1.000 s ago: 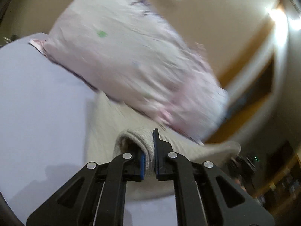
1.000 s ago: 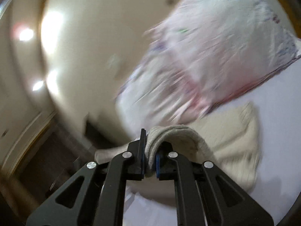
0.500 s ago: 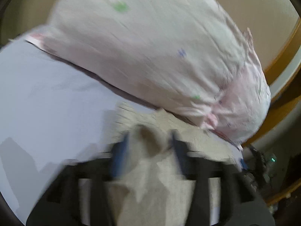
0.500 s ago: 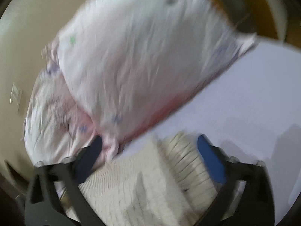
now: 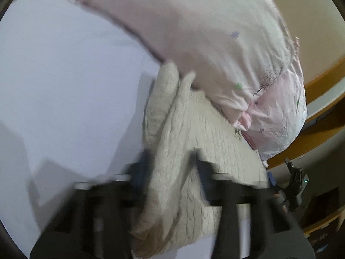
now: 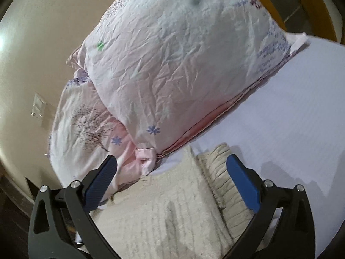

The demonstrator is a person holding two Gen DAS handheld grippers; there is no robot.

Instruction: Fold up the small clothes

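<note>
A cream knitted garment (image 6: 168, 211) lies folded on the pale lilac bed sheet (image 6: 301, 112), its ribbed hem (image 6: 224, 185) to the right. It also shows in the left wrist view (image 5: 194, 151), lying bunched against the pillow. My right gripper (image 6: 170, 172) is wide open just above the garment, its blue pads (image 6: 241, 183) on either side of it, holding nothing. My left gripper (image 5: 170, 168) is blurred; its jaws stand apart with the garment's folded edge between them.
A large pink-white flowered pillow (image 6: 183, 64) lies right behind the garment, on a second pillow (image 6: 86, 133). A wooden bed frame (image 5: 323, 90) and beige wall (image 6: 43, 32) lie beyond. The sheet (image 5: 64, 86) spreads to the left.
Both grippers were shut on the garment's edge a second ago, holding it up. Both have since opened and the garment now lies folded on the sheet by the pillow.
</note>
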